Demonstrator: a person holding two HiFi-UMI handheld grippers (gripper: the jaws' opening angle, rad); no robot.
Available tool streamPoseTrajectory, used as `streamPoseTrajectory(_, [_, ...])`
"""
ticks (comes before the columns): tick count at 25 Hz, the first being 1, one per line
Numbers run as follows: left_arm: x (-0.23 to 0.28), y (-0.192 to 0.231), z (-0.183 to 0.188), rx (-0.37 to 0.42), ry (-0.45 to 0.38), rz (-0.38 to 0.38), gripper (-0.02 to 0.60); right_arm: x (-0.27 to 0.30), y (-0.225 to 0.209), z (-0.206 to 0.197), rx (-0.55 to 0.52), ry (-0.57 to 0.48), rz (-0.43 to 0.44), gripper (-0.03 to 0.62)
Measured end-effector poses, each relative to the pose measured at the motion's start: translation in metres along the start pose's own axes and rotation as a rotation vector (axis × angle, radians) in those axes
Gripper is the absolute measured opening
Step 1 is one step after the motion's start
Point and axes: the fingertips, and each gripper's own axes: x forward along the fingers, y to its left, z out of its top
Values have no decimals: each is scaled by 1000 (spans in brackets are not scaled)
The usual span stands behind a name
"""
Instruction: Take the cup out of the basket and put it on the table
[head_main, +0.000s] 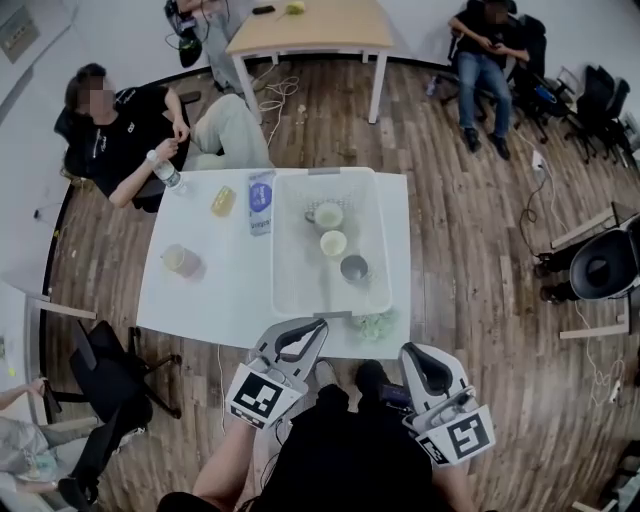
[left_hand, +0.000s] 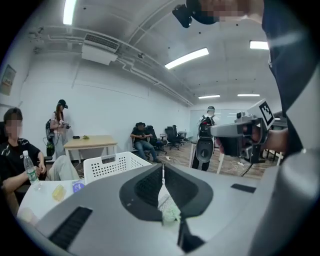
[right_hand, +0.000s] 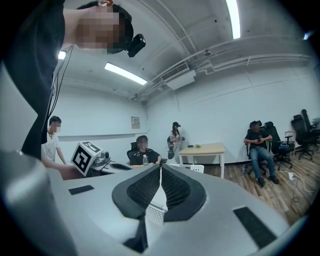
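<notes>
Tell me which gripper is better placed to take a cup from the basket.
Probably the left. The left gripper has its tips at the near rim of the basket, pointing toward the grey cup. The right gripper is farther away, by the table corner. Both are shut and must open.

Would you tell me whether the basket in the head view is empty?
No, a white cup, a cream cup and a grey cup stand in the basket.
</notes>
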Motion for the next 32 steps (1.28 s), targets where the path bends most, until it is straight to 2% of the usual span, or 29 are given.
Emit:
streamPoseTrajectory(7, [67, 22, -1, 111, 110, -6, 49, -7, -49, 4, 2, -23, -14, 26])
streamPoseTrajectory(13, [120, 35, -13, 263, 275, -53, 95, -16, -86, 8, 12, -33, -14, 26])
streamPoseTrajectory(19, [163, 26, -67, 476, 565, -202, 167, -30, -124, 5, 34, -27, 4, 26])
streamPoseTrajectory(24, [192, 24, -128, 595, 778, -329, 170, -41, -153, -6, 52, -5, 30, 26])
streamPoseTrajectory(29, [210, 25, -169, 637, 896, -394, 164, -42, -162, -10, 72, 14, 35, 26])
streamPoseTrajectory(32, [216, 28, -187, 676, 943, -418, 130, -38, -162, -10, 77, 23, 24, 26])
